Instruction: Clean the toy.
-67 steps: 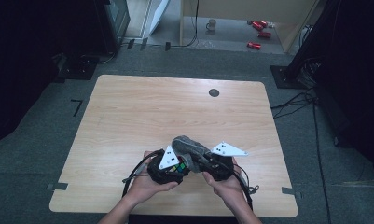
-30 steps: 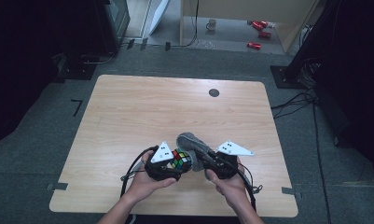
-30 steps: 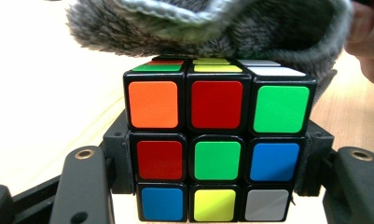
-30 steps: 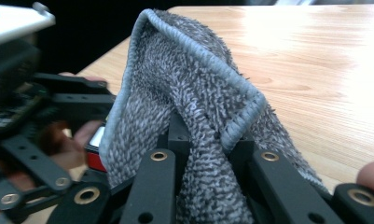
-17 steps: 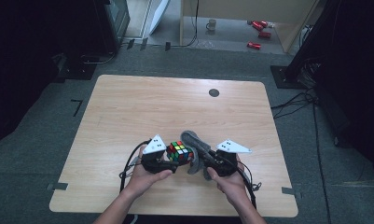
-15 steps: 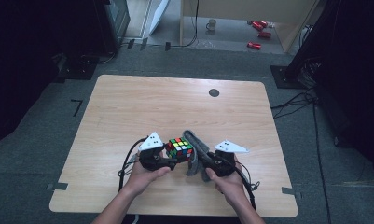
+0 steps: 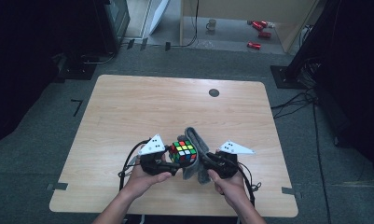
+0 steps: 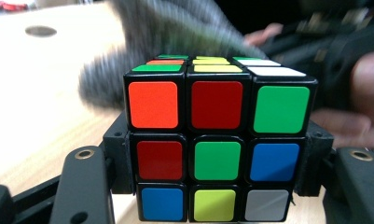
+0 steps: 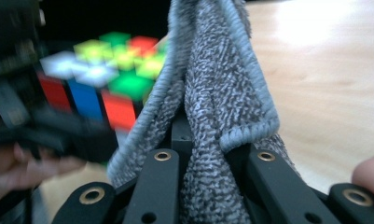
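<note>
Left gripper: jaws clenched on the puzzle cube, one pad on each side face, cube square between them with a scrambled face of red, green, blue, orange, yellow and white toward the gripper's camera. Right gripper: jaws pinched tight on a bunched fold of grey cloth, hemmed edge standing up between them. High view: cube held above the desk near its front edge, cloth touching the cube's right side. A hand grips each gripper from below.
</note>
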The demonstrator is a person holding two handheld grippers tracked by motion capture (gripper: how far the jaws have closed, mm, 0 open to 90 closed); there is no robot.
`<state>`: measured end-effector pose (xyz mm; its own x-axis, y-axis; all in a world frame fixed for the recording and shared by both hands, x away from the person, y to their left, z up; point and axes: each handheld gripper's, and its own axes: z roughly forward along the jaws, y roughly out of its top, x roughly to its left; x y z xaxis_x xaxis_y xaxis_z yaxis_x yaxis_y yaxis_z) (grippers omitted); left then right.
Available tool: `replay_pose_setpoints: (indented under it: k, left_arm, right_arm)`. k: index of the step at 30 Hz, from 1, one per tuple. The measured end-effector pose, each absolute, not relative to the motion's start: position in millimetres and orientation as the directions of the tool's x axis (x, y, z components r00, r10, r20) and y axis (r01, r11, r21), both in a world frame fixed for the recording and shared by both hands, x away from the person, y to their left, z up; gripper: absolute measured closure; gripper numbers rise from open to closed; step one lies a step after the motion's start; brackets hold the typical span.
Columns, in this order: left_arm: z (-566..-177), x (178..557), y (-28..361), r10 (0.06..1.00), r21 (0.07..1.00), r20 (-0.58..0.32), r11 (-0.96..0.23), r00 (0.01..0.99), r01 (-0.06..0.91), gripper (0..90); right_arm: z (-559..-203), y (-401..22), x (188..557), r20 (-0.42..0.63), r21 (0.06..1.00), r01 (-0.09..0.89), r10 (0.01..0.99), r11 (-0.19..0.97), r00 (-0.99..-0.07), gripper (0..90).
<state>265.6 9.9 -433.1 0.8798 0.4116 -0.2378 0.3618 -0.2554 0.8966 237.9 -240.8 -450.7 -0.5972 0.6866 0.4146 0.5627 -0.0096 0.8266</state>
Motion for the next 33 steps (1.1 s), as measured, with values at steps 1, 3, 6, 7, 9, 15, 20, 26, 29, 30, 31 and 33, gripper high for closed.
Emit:
replay_pose_setpoints:
  k: [1,3,6,7,9,15,20,26,29,30,31,33]
  left_arm:
    - [-431,265,10,0.412,0.900,-0.234,-0.251,0.881,0.357,35.2]
    - [-430,265,12,0.408,0.902,-0.230,-0.252,0.884,0.351,35.1]
    - [-431,266,14,0.408,0.899,-0.236,-0.252,0.882,0.358,35.1]
    - [-432,267,14,0.404,0.897,-0.246,-0.250,0.881,0.365,35.1]
    - [-432,267,13,0.404,0.898,-0.243,-0.251,0.882,0.362,35.1]
    - [-431,270,12,0.392,0.897,-0.265,-0.234,0.881,0.374,35.1]
    - [-433,269,12,0.389,0.896,-0.258,-0.247,0.884,0.369,35.1]
    - [-431,267,13,0.377,0.898,-0.264,-0.239,0.888,0.369,35.1]
    - [-428,267,15,0.352,0.901,-0.295,-0.206,0.888,0.381,35.1]
    - [-428,267,15,0.352,0.901,-0.295,-0.206,0.888,0.381,35.1]
    - [-427,267,17,0.337,0.905,-0.302,-0.193,0.892,0.380,35.1]
    - [-427,267,18,0.328,0.904,-0.306,-0.194,0.894,0.381,35.1]
  right_arm:
    - [-452,-240,237,0.412,0.824,0.566,0.680,0.007,-0.607,80.2]
    - [-446,-239,233,0.405,0.831,0.556,0.675,0.009,-0.616,80.3]
    - [-439,-242,230,0.392,0.848,0.529,0.677,-0.004,-0.622,80.3]
    - [-434,-244,228,0.390,0.858,0.514,0.677,-0.021,-0.624,80.3]
    - [-433,-245,228,0.382,0.863,0.504,0.681,-0.022,-0.625,80.3]
    - [-443,-239,228,0.375,0.843,0.537,0.694,0.020,-0.615,80.5]
    - [-435,-243,226,0.363,0.861,0.509,0.692,0.007,-0.624,80.3]
    - [-434,-245,225,0.370,0.872,0.488,0.682,-0.021,-0.632,80.3]
    - [-444,-236,228,0.379,0.852,0.523,0.682,0.007,-0.625,80.4]
    - [-444,-236,228,0.380,0.852,0.524,0.681,0.007,-0.626,80.4]
    - [-441,-236,228,0.381,0.853,0.522,0.678,0.005,-0.629,80.3]
    - [-439,-237,227,0.377,0.859,0.512,0.677,-0.001,-0.632,80.2]
